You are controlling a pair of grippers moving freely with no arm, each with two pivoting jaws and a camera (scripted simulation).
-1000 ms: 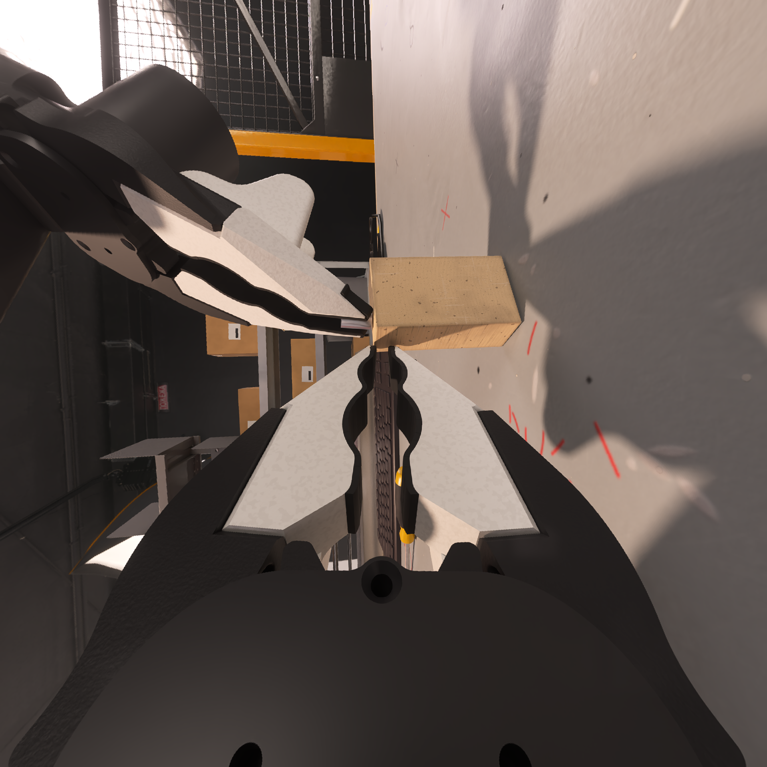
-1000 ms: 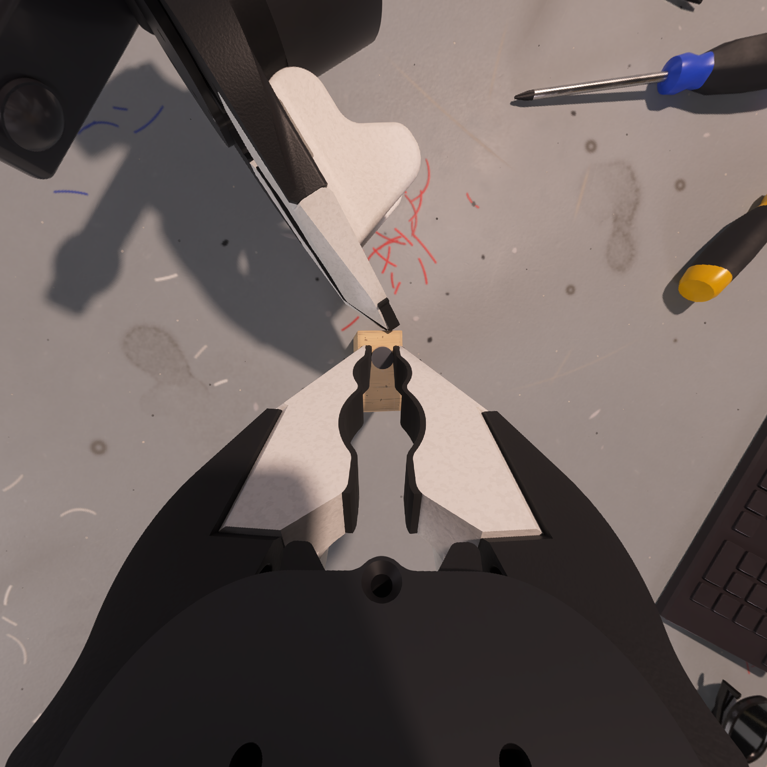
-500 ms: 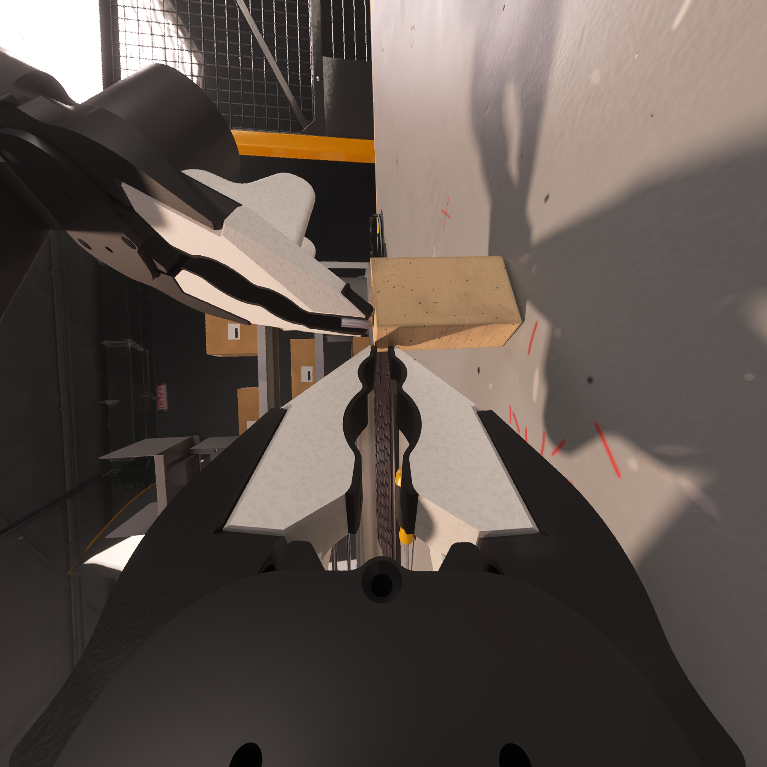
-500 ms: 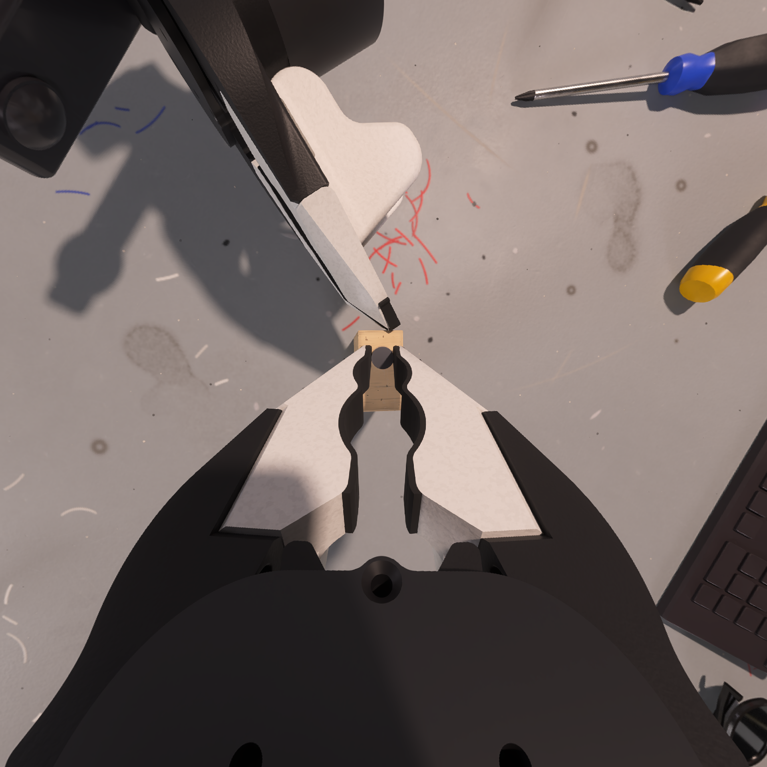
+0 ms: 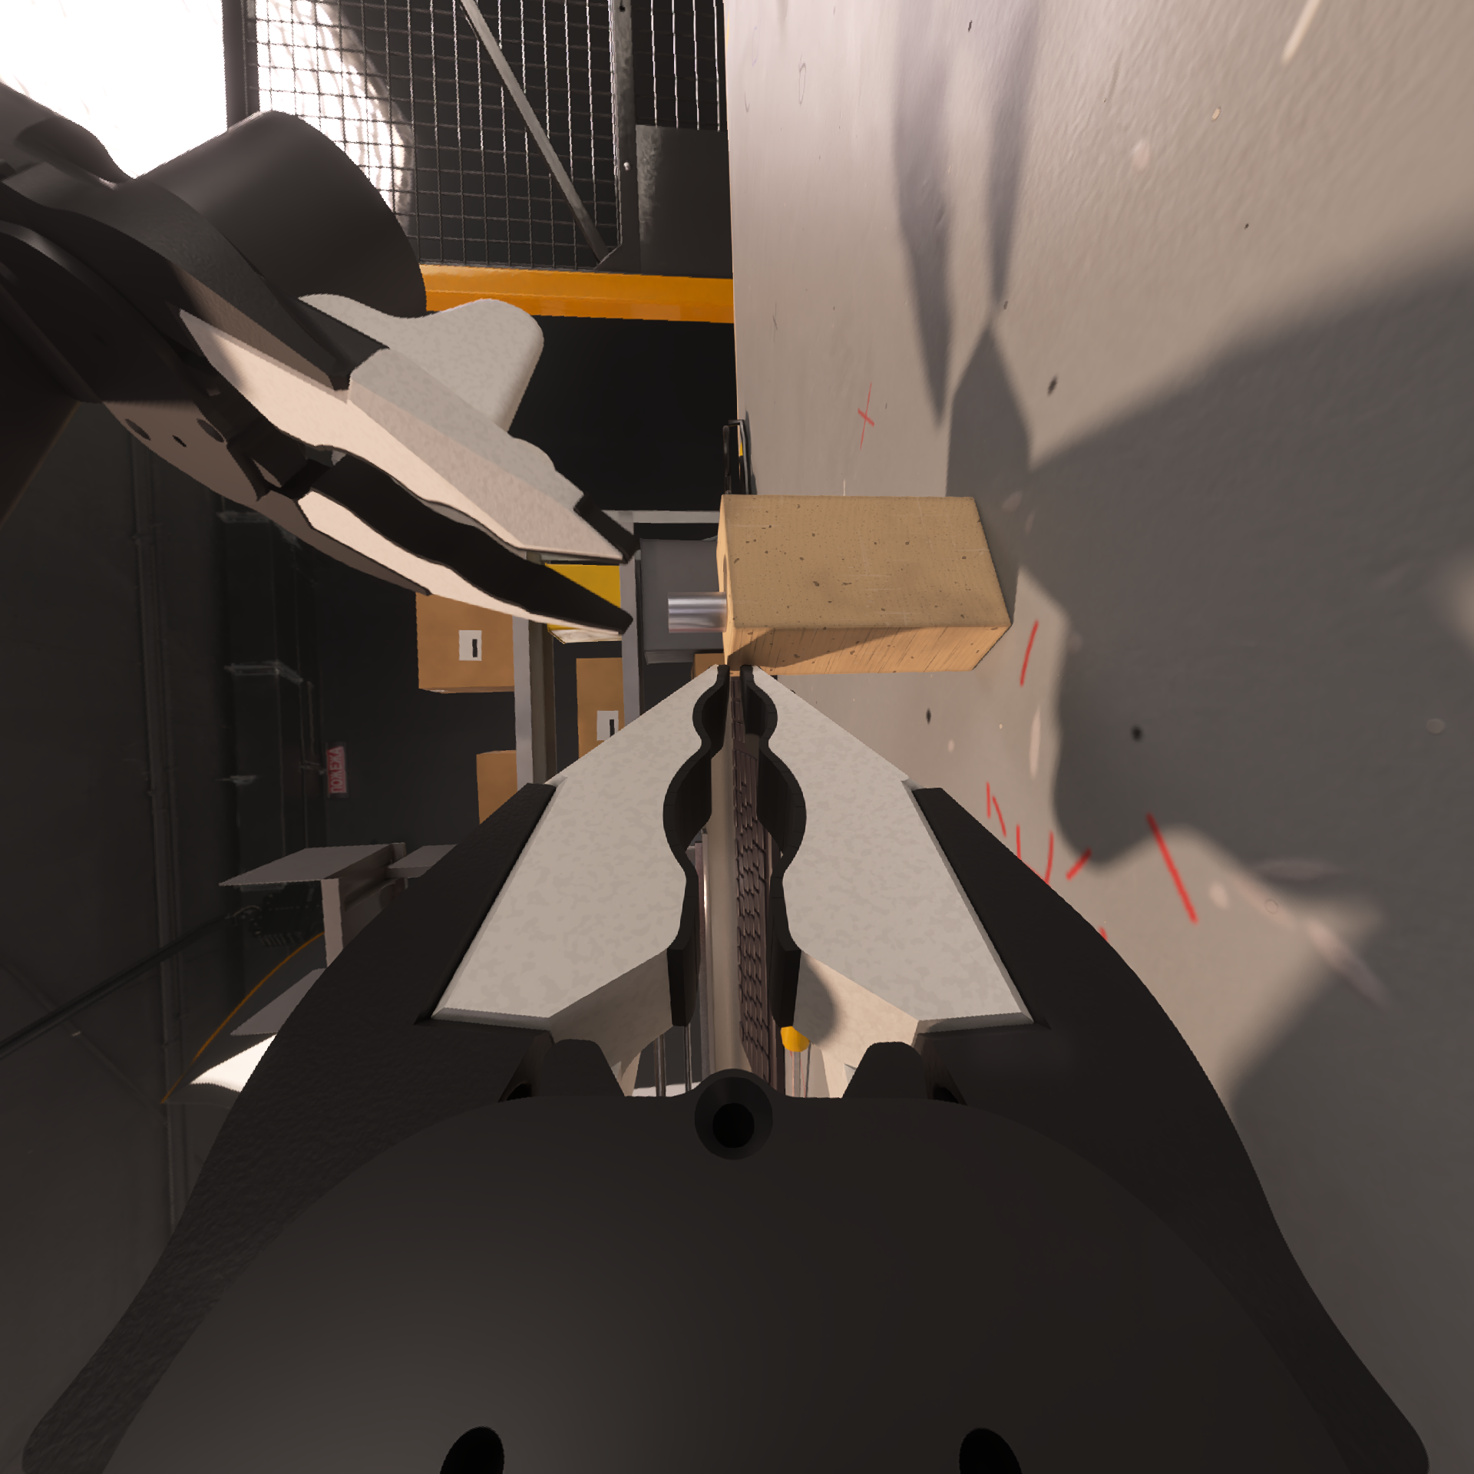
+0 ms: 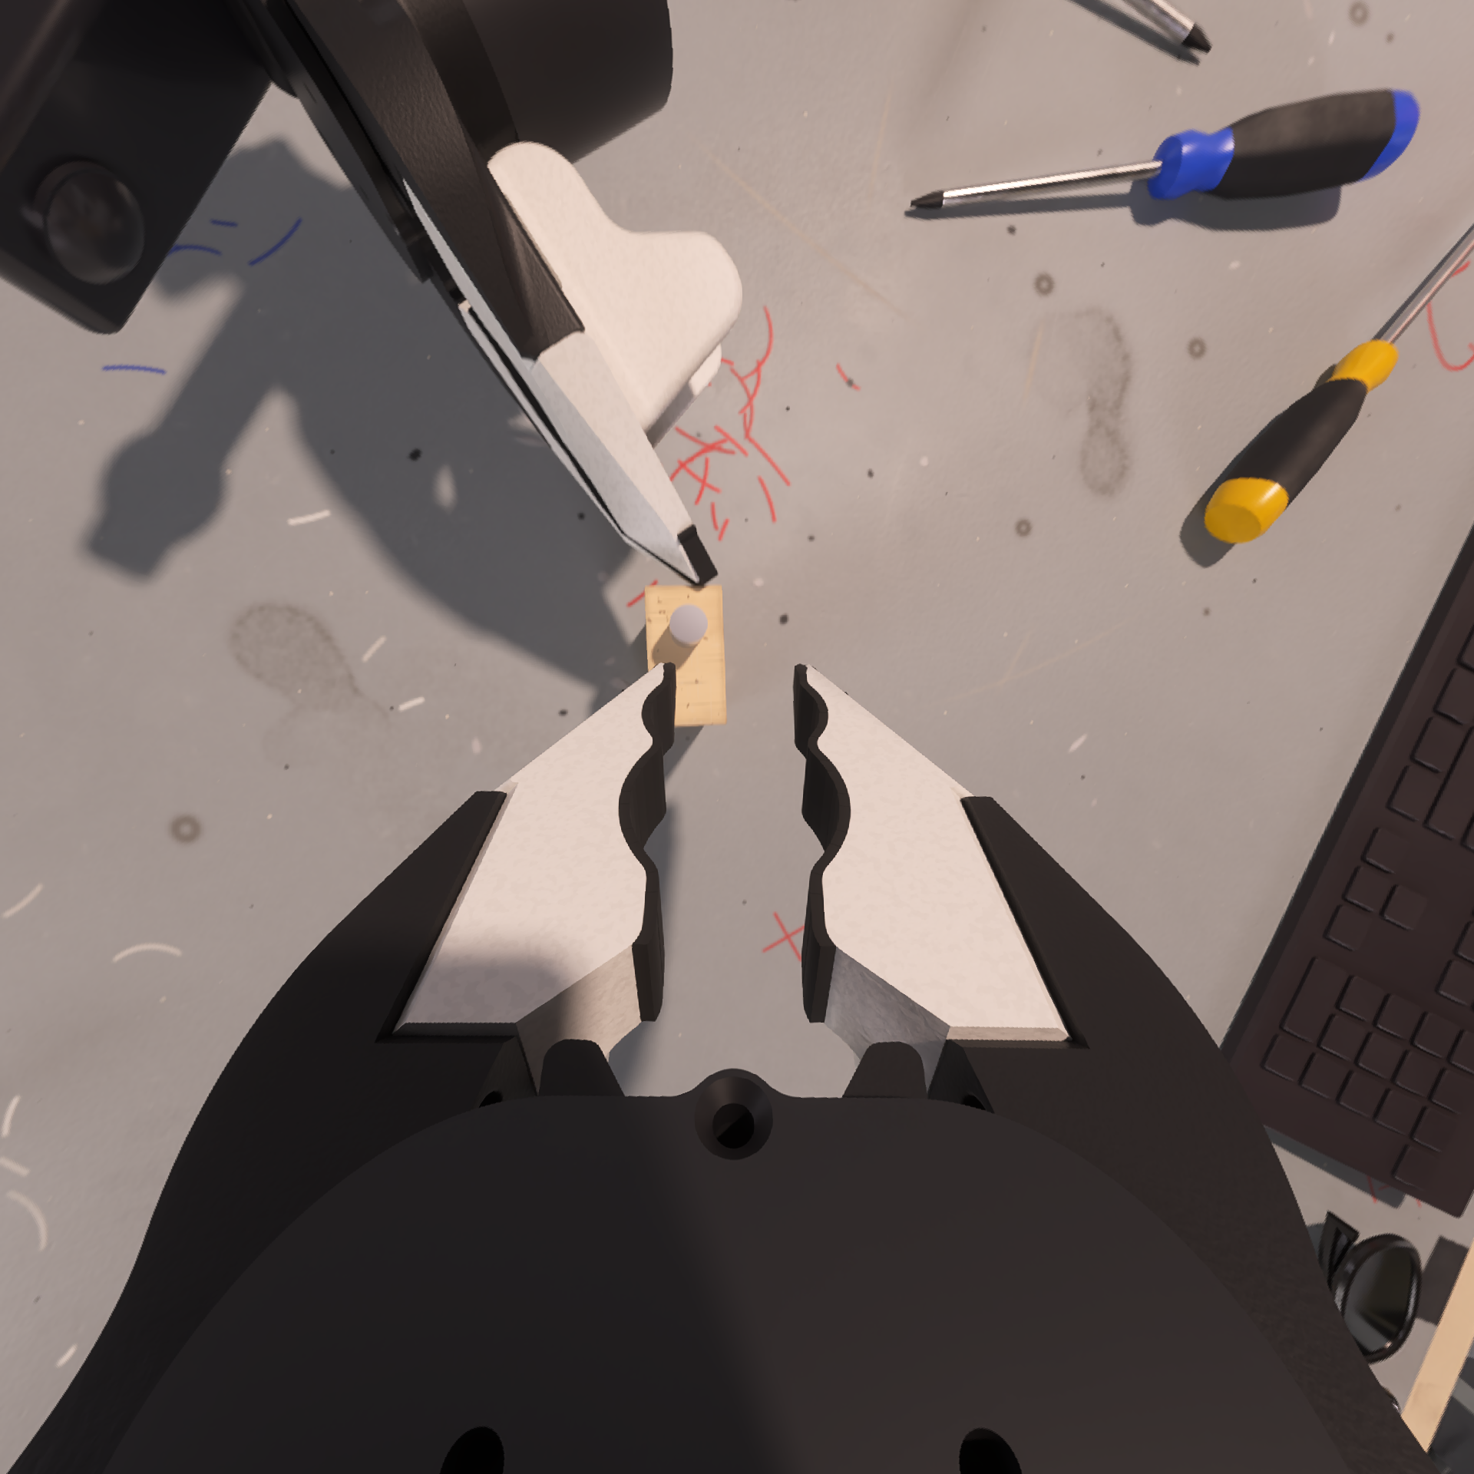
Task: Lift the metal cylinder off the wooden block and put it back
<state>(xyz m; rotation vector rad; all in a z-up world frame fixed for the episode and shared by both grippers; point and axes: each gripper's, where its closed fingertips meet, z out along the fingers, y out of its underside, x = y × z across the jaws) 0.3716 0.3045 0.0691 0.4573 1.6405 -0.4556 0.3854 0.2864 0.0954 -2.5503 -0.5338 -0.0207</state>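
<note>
The wooden block (image 6: 702,694) lies on the grey table, with the metal cylinder (image 6: 687,624) standing upright in its hole. My right gripper (image 6: 734,678) is open and empty, raised above the block, its left finger over the block's near end. In the left wrist view the cylinder (image 5: 695,614) sticks out of the block (image 5: 853,582), and the right gripper (image 5: 626,582) hangs open just off its end, apart from it. My left gripper (image 5: 734,671) is shut, its tips against the block's edge. It also shows in the right wrist view (image 6: 694,558) at the block's far edge.
A blue-handled screwdriver (image 6: 1276,151) and a yellow-and-black screwdriver (image 6: 1292,447) lie at the right. A dark keyboard (image 6: 1396,917) lies at the right edge, with a small black object (image 6: 1380,1292) below it. Red pen marks (image 6: 734,447) lie beyond the block.
My right gripper has opened, let go of the cylinder and drawn back up from it. The cylinder now stands free in the block. The left gripper has not moved.
</note>
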